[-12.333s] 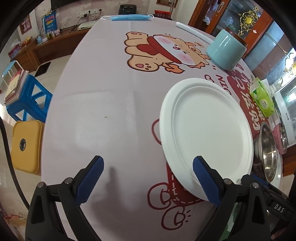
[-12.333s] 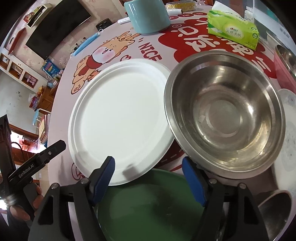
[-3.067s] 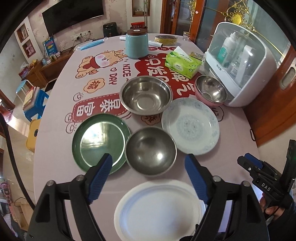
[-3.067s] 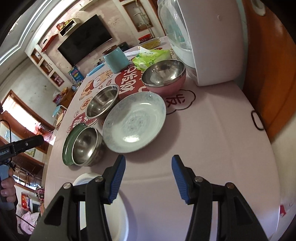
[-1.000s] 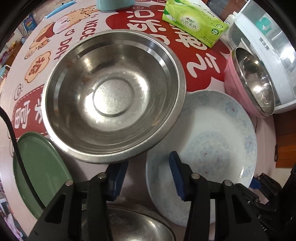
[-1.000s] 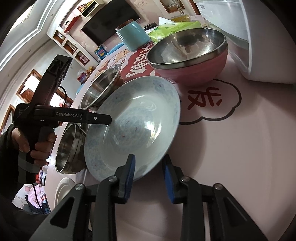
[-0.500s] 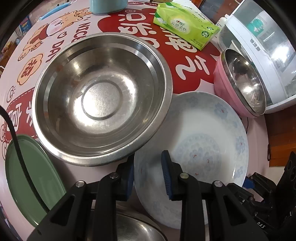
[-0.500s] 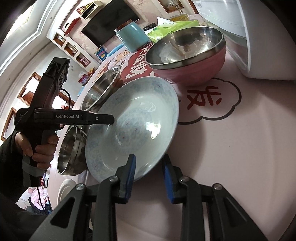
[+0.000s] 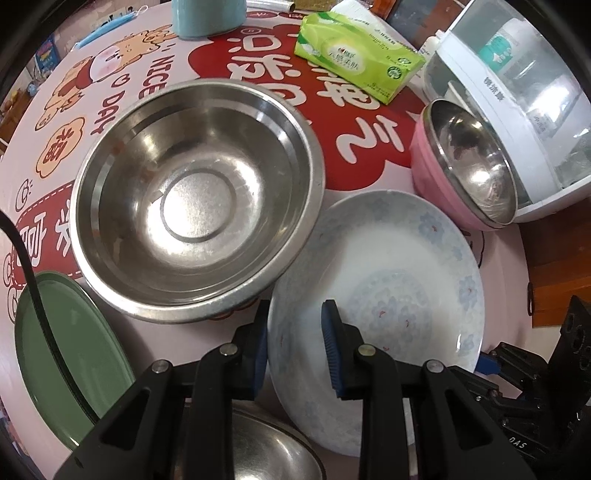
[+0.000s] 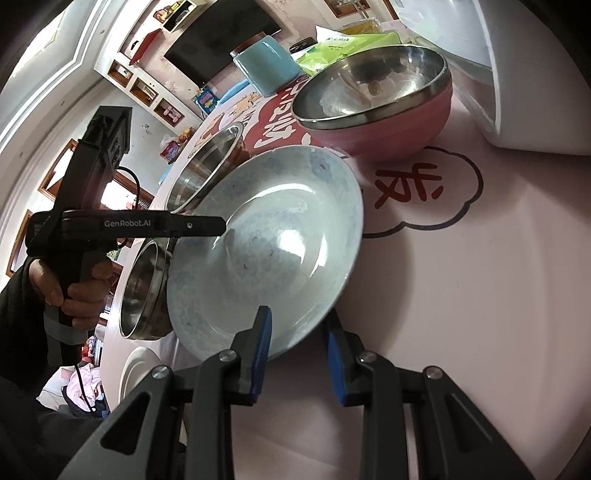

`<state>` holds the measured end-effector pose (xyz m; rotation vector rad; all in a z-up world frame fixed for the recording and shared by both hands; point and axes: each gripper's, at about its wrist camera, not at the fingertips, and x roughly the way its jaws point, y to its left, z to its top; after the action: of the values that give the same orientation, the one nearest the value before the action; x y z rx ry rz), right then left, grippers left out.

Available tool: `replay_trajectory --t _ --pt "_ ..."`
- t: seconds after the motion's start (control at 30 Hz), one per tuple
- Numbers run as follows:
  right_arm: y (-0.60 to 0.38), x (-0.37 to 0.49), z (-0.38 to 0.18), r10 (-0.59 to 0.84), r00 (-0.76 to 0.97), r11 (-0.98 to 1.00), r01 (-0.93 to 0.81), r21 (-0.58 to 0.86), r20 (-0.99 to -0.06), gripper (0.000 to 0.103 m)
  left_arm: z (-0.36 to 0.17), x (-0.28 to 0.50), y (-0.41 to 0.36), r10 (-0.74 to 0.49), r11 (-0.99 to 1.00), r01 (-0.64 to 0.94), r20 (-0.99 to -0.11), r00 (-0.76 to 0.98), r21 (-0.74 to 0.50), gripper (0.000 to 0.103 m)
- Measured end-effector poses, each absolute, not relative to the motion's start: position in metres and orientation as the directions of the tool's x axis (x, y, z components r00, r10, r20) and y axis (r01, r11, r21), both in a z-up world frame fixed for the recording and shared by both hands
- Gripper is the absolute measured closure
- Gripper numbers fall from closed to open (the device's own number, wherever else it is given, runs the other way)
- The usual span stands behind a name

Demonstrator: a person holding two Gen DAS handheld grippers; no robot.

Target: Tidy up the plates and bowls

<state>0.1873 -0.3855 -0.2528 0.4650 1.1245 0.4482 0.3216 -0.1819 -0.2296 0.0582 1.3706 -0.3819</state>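
A white plate with a pale blue flower pattern (image 9: 391, 280) lies tilted on the table; it also shows in the right wrist view (image 10: 273, 251). My left gripper (image 9: 295, 347) is shut on its left rim. My right gripper (image 10: 297, 343) is shut on its opposite rim, lifting that side. A large steel bowl (image 9: 195, 221) sits to the left of the plate. A smaller steel bowl (image 9: 266, 450) is under my left gripper. A green plate (image 9: 62, 350) lies at the far left. A pink bowl with a steel lining (image 9: 465, 166) stands to the right.
A white paper plate (image 10: 136, 373) lies near the table's front edge. A green tissue pack (image 9: 354, 55), a teal canister (image 9: 207, 14) and a white plastic dish cabinet (image 9: 517, 96) stand at the back and right. The table edge runs along the right.
Both grippers have closed further onto the flowered plate's rims. The plate's right side has lifted slightly off the table.
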Motion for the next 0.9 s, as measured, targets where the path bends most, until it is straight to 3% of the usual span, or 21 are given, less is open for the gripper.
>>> replay_trajectory --t 0.9 --pt "-0.41 0.142 -0.215 0.531 0.451 0.827 -0.088 0.556 -0.718 0.083 -0.178 0.262 -0.19 -0.301 0.923 0.313 -0.927 0.225 -0.224 0.079"
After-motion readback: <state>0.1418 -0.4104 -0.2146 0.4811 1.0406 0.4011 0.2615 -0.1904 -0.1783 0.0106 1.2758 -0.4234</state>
